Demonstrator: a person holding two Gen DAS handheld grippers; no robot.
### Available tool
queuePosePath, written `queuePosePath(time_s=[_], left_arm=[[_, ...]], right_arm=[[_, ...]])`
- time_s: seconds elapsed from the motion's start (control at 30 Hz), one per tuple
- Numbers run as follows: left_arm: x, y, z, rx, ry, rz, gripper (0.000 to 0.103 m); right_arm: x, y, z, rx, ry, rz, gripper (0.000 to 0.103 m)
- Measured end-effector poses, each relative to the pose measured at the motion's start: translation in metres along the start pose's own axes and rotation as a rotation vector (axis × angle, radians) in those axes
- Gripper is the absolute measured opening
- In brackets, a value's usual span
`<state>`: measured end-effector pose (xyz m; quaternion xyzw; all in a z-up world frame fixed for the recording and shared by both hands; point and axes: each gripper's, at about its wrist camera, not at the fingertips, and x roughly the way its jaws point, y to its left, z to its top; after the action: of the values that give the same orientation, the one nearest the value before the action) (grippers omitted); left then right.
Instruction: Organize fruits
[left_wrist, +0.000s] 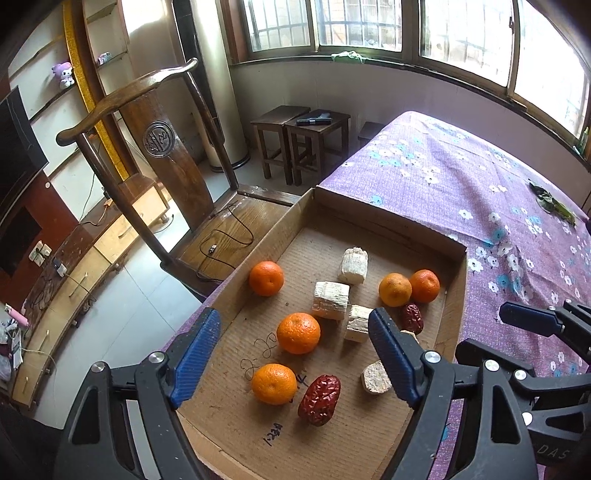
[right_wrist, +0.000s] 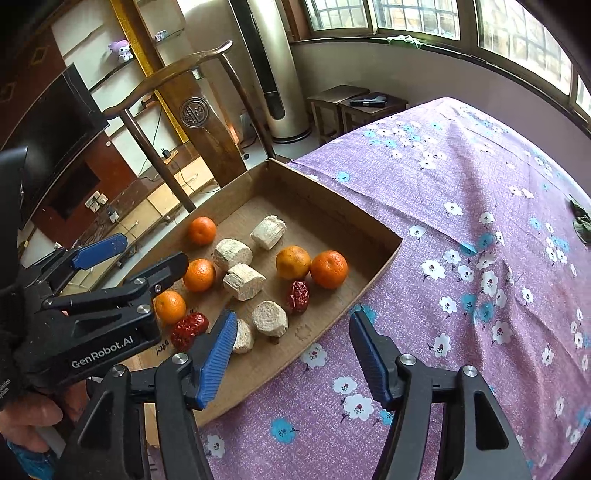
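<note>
Holding both the left gripper (left_wrist: 295, 354) and right gripper (right_wrist: 291, 354) released, we should pinch each soft orange (left_wrist: 298, 333) gently across its middle.

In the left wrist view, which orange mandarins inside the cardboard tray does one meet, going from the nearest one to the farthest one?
Round orange mandarin beside the wrinkled dark red date → larger orange mandarin above it → lone orange mandarin near the brown cardboard tray's left wall. The touching pair at the right is left out, their depth being too alike.
</note>
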<state>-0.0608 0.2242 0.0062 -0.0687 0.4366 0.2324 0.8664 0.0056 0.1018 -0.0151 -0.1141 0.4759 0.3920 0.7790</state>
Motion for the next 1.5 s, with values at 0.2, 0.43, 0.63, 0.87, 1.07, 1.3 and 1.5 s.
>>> queuePosePath(time_s=[0.2,0.43,0.63,0.87,1.07,1.3,1.5], left_arm=[[-0.005,-0.001,-0.002,-0.013,0.000,0.005,0.082],[-0.009,-0.001,-0.003,-0.020,-0.005,0.011,0.082],[-0.010,-0.001,-0.004,-0.025,-0.001,0.011,0.082],[-0.011,0.000,-0.006,-0.028,0.001,0.014,0.082],[-0.009,0.001,-0.006,-0.030,0.007,0.017,0.082],[-0.008,0.000,-0.007,-0.033,0.008,0.016,0.082],[-0.005,-0.001,-0.007,-0.028,0.011,0.017,0.082]], right_arm=[[-0.003,0.001,-0.003,-0.014,0.008,0.009,0.072],[-0.005,0.004,-0.005,-0.034,0.014,0.017,0.072],[-0.004,0.006,-0.006,-0.043,0.021,0.025,0.072],[-0.002,0.005,-0.007,-0.042,0.027,0.026,0.072],[0.001,0.006,-0.008,-0.048,0.035,0.029,0.072],[0.002,0.005,-0.008,-0.048,0.037,0.031,0.072],[0.004,0.006,-0.008,-0.046,0.042,0.030,0.073]])
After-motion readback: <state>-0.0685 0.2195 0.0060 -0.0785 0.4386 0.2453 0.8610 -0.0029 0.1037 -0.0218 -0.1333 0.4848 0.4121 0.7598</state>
